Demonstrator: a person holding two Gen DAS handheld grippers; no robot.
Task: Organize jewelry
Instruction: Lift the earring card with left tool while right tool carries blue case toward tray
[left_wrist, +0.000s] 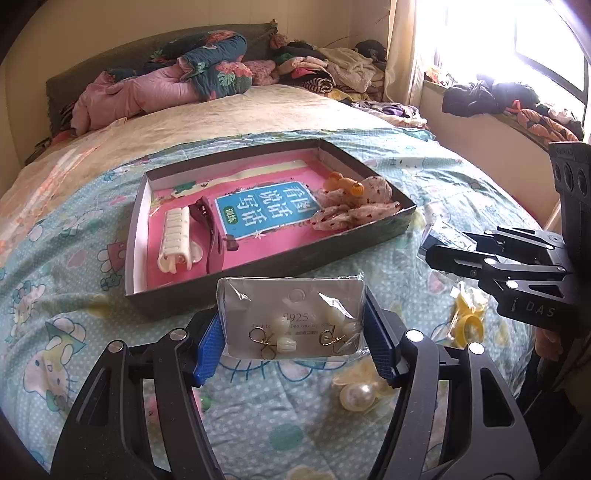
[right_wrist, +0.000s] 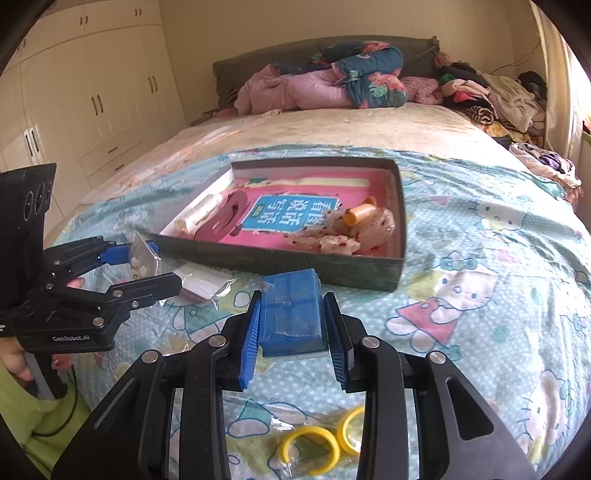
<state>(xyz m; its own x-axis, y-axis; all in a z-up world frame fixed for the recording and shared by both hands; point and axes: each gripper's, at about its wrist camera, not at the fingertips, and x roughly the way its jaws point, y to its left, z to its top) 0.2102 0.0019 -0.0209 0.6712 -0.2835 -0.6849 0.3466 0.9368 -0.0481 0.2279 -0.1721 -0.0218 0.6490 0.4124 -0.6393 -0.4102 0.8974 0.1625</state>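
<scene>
Both grippers are loaded right now, so this is a carry-and-drop step as far as I can tell. Left gripper (left_wrist: 291, 341) has its blue pads clamped fairly wide on the side edges of an earring card (left_wrist: 291, 317) in a clear sleeve, card upright with two gold-and-pearl earrings hanging off it. Right gripper (right_wrist: 293, 341) is pinched narrower on a small blue box (right_wrist: 291, 314) wrapped in film.

Target looks like the shallow tray (left_wrist: 369, 245) on the bed, just ahead of both. It already has a white hair clip (left_wrist: 175, 242) and a dark red clip (left_wrist: 212, 236) at the left end, plus a frilly scrunchie (left_wrist: 351, 210) with an orange roller on the right.

My take: go in one at a time so the grippers don't bump over the tray. Clear the near wall first, then lower onto the bare middle over the blue label. That plastic sleeve is slippery and floppy, so keep the card level and set it flat before letting go.

Yellow rings (right_wrist: 317, 448) and a pearl piece (left_wrist: 360, 395) are on the quilt waiting.
</scene>
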